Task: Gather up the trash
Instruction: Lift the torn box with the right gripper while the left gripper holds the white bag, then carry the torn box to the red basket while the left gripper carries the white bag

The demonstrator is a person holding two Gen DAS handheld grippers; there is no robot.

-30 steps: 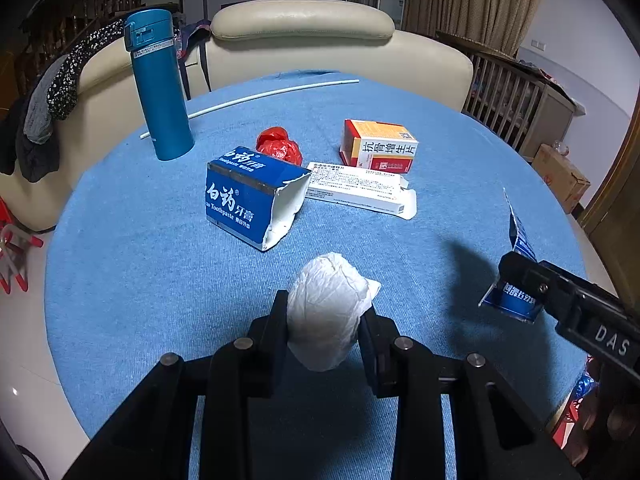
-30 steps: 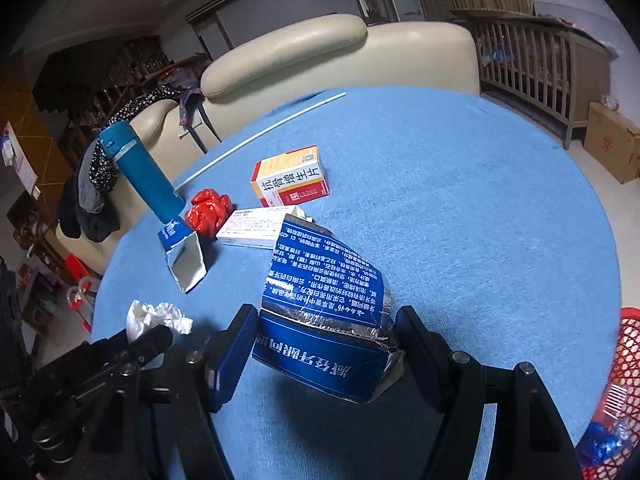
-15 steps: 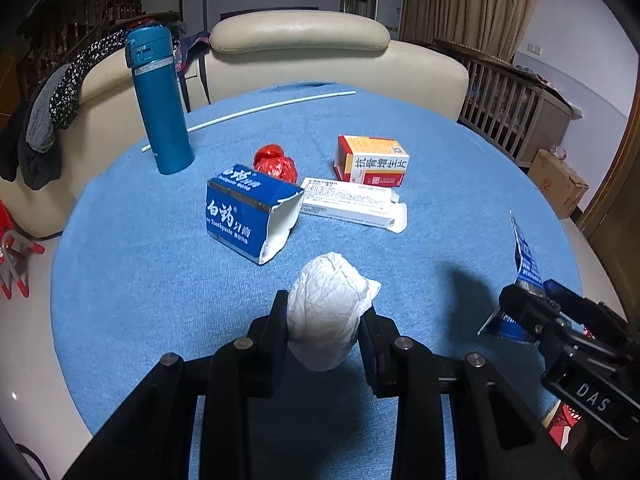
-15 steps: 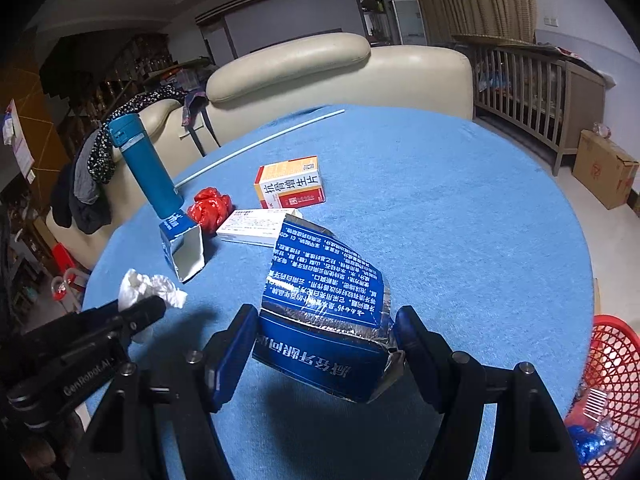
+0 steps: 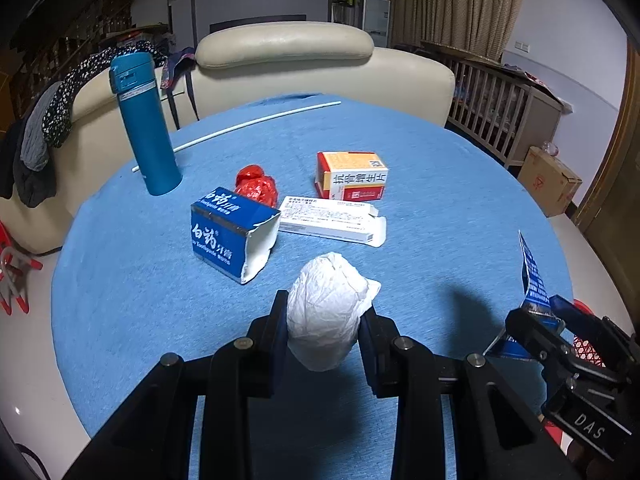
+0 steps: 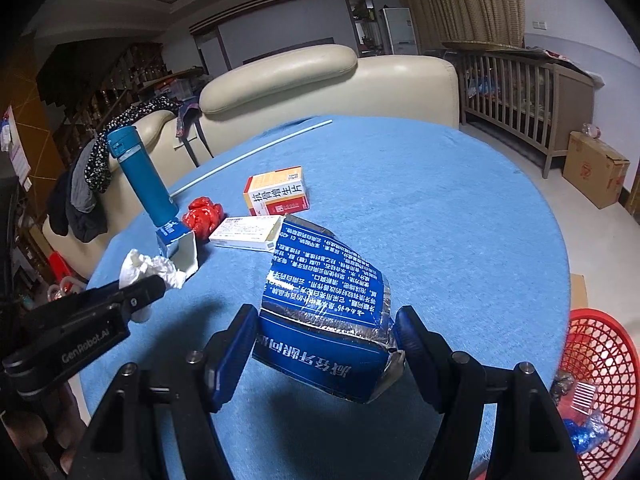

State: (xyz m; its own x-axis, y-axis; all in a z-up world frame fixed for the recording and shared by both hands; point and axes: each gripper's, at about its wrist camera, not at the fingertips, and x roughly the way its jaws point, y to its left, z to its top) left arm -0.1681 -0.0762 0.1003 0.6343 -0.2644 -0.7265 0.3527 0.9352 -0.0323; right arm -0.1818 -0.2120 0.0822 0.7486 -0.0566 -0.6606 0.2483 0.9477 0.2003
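Above the table, the left gripper clamps a tissue wad while the right gripper grips a torn blue box near the red basket.

You are working in a home living room. A cream leather sofa is curving behind the round table with its blue cloth, and clothes are hanging over the sofa's arm. Tall curtains are covering the far window, a wooden baby crib is standing by the wall, and a cardboard box is sitting on the floor.
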